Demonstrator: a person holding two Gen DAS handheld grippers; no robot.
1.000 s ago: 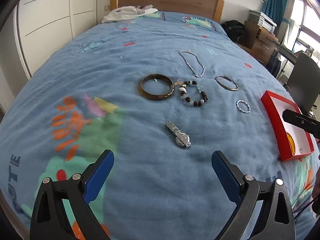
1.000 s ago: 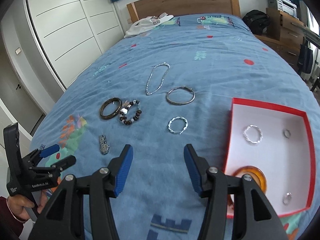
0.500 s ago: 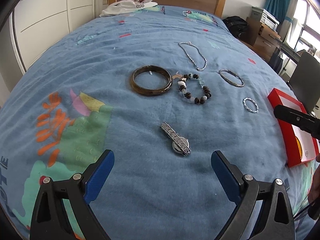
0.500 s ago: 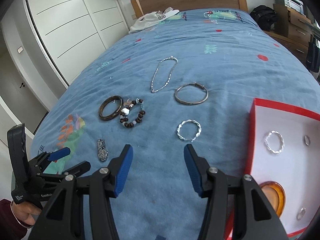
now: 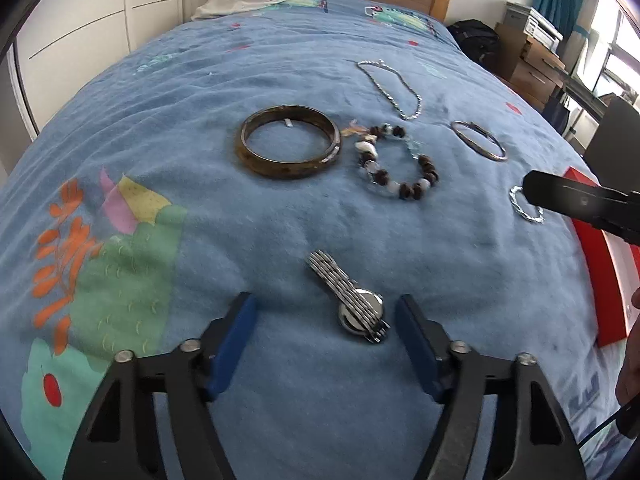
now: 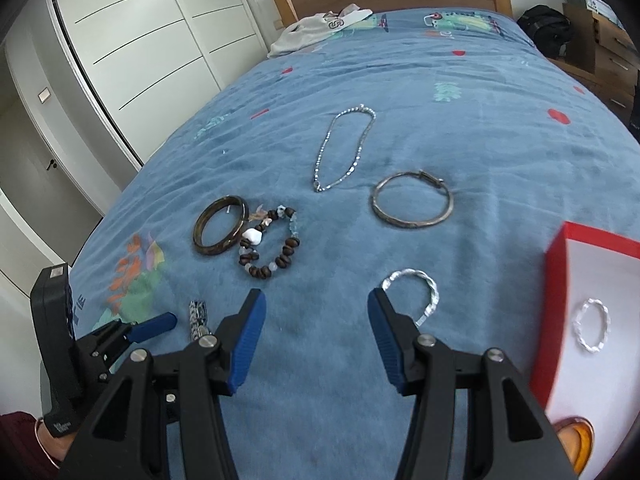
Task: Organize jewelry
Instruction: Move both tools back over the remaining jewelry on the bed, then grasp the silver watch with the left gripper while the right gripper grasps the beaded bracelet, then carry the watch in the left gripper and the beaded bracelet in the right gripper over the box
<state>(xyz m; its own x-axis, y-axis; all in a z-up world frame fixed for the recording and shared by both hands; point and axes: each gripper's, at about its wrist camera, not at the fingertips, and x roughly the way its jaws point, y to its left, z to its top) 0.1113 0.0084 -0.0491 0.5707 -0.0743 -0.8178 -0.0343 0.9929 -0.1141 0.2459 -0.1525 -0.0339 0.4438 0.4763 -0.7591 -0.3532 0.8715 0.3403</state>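
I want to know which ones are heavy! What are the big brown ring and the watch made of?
The big brown ring looks like polished stone, horn or resin: it is thick, glossy and mottled brown, and I can't tell which. The watch looks like shiny silver metal, probably steel: its band is made of small bright links and the round case gleams.

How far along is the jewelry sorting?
Done: a twisted silver ring lies in the red box. In hand: left tongs closing around the watch, not yet gripping. Left on the bed: brown bangle, beaded bracelet, necklace, silver bangle, twisted bracelet.
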